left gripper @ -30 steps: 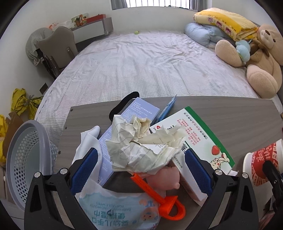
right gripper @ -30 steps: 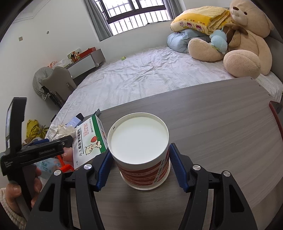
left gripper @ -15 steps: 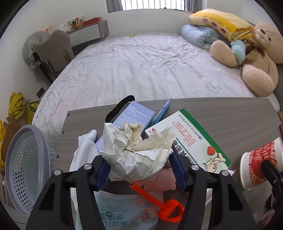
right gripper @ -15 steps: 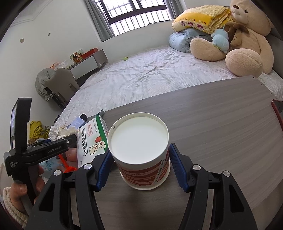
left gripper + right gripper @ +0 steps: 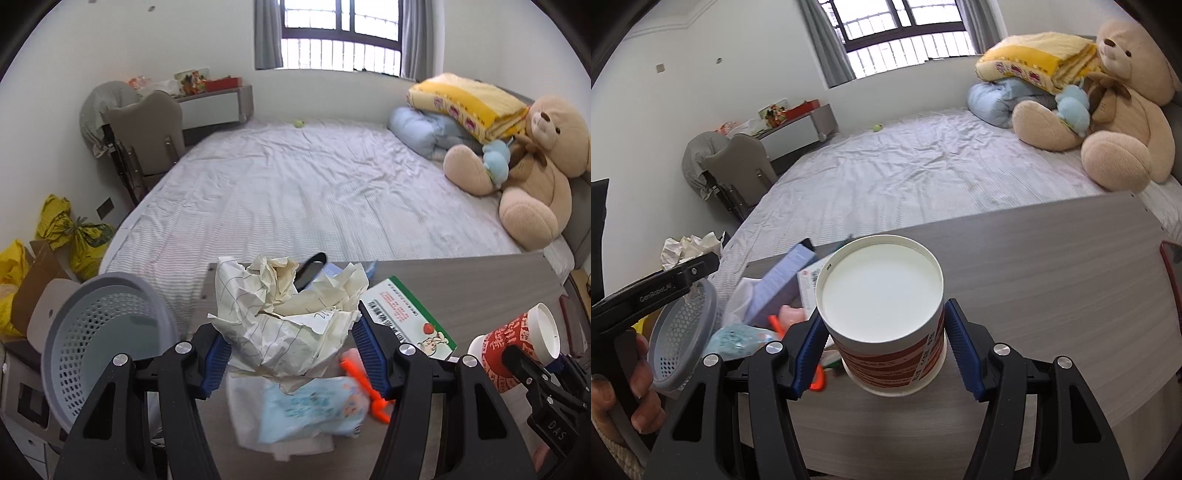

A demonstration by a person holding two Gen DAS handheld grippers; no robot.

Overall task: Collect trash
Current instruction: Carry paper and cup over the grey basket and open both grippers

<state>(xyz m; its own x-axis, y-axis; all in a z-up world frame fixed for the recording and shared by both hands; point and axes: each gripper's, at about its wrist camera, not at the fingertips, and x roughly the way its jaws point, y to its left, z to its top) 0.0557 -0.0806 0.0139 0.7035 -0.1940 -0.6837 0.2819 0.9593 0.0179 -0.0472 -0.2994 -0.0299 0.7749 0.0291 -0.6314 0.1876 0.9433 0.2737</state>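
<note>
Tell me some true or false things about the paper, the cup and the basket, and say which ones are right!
1. The left gripper is squeezing a crumpled paper. True.
2. The right gripper is empty. False: it is shut on a red and white cup.
3. The paper is already in the basket. False: it sits between the fingers above the table, and the basket is off to the left.
4. A teddy bear sits on the bed. True.
5. The cup is full of juice. False: its inside looks white and empty.
</note>
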